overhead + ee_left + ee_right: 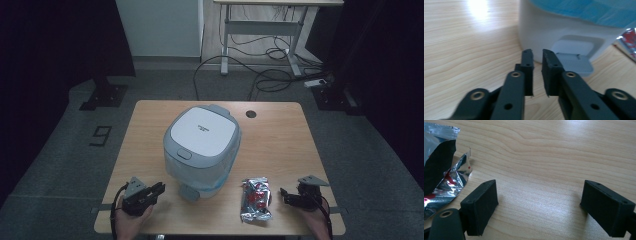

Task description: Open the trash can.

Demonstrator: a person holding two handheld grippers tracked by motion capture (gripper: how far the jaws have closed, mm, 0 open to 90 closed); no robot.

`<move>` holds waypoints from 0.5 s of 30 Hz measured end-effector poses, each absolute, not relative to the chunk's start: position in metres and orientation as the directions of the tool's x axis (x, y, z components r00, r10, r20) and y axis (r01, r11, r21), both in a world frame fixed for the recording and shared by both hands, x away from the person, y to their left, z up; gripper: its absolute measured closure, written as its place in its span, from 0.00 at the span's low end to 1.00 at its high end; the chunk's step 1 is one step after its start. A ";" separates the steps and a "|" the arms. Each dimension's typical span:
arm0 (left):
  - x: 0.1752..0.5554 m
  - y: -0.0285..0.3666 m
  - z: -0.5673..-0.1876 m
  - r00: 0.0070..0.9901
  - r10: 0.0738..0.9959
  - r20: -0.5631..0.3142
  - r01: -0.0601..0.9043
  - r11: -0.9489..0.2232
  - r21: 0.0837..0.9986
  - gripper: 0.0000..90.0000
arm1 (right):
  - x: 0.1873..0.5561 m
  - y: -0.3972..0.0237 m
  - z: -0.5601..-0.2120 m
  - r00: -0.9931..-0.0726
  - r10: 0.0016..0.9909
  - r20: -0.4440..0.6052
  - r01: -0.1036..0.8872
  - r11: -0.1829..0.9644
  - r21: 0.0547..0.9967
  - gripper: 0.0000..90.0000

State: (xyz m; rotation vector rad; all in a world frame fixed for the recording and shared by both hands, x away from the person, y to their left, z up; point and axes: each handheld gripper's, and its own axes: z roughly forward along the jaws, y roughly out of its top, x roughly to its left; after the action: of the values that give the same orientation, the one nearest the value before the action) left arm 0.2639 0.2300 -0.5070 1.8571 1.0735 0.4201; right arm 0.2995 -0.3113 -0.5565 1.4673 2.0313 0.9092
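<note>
I have the left gripper [159,189] low at the near left of the table [280,145], held in a hand [131,224] that comes in from the near edge. In the left gripper view its jaws are drawn nearly together, with a narrow slit of bare wood between the pads and nothing caught in it. They point at the grey latch tab [576,63] at the foot of the white bin [202,150], near it but not touching.

The bin sits in the middle of the table, its grey-rimmed lid [201,133] down and a blue liner [584,11] showing around the top of the body.

My right gripper [286,196] rests at the near right corner. In the right gripper view its jaws stand spread wide over bare tabletop, gripping nothing. Just to its left lies the crumpled silver and red foil wrapper [256,200], close to the left pad but apart from it. The wrapper lies to the right of the bin's base, near the table's front edge.
</note>
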 end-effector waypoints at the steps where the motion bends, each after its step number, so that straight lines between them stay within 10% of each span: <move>1: 0.265 0.227 -0.507 0.569 0.809 -0.150 0.503 -0.198 0.841 0.94 | 0.300 -0.311 -0.557 -0.315 0.949 0.006 0.636 0.207 0.743 0.15; 15: 0.283 0.195 -0.515 0.634 0.759 -0.150 0.507 -0.261 0.821 1.00 | 0.300 -0.311 -0.557 -0.313 0.950 0.006 0.637 0.205 0.743 0.15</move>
State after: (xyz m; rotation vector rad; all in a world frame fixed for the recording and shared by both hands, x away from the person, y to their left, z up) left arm 0.2826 0.1951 -0.5145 1.9303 0.9993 0.3424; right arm 0.2995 -0.3111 -0.5565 1.4714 2.0282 0.9077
